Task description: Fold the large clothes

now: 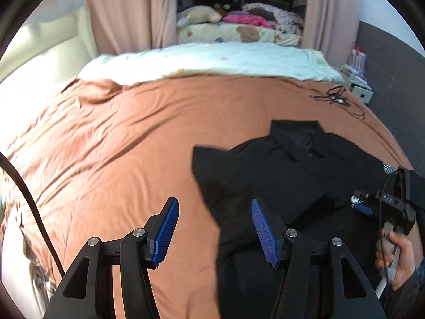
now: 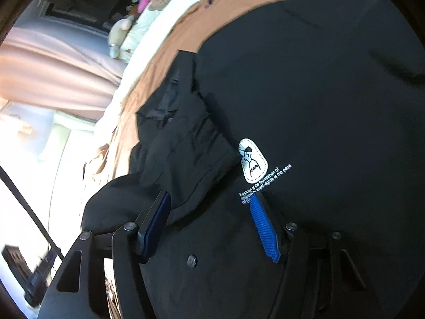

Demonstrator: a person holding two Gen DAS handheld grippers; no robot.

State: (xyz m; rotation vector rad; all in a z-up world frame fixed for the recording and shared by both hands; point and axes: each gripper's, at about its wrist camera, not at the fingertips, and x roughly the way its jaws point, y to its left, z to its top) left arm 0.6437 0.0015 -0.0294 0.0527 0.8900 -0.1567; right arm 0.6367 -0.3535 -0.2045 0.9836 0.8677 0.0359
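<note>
A large black collared shirt (image 1: 292,175) lies on the orange bedspread (image 1: 119,146), collar toward the far end, one sleeve sticking out to the left. My left gripper (image 1: 215,207) is open and empty above the shirt's left edge. My right gripper (image 2: 209,202) is open, low over the shirt's front (image 2: 318,106), beside a white oval patch (image 2: 253,161) with printed text. A fold of black cloth lies between its fingers, not clamped. The right gripper also shows in the left wrist view (image 1: 361,207), held in a hand (image 1: 395,255).
A pale blanket (image 1: 212,58) lies across the far end of the bed. Tangled black cords (image 1: 334,97) lie on the bedspread at far right. Pink curtains (image 1: 127,10) and a second bed with soft toys (image 1: 202,16) stand beyond. A white box (image 1: 361,90) is by the right wall.
</note>
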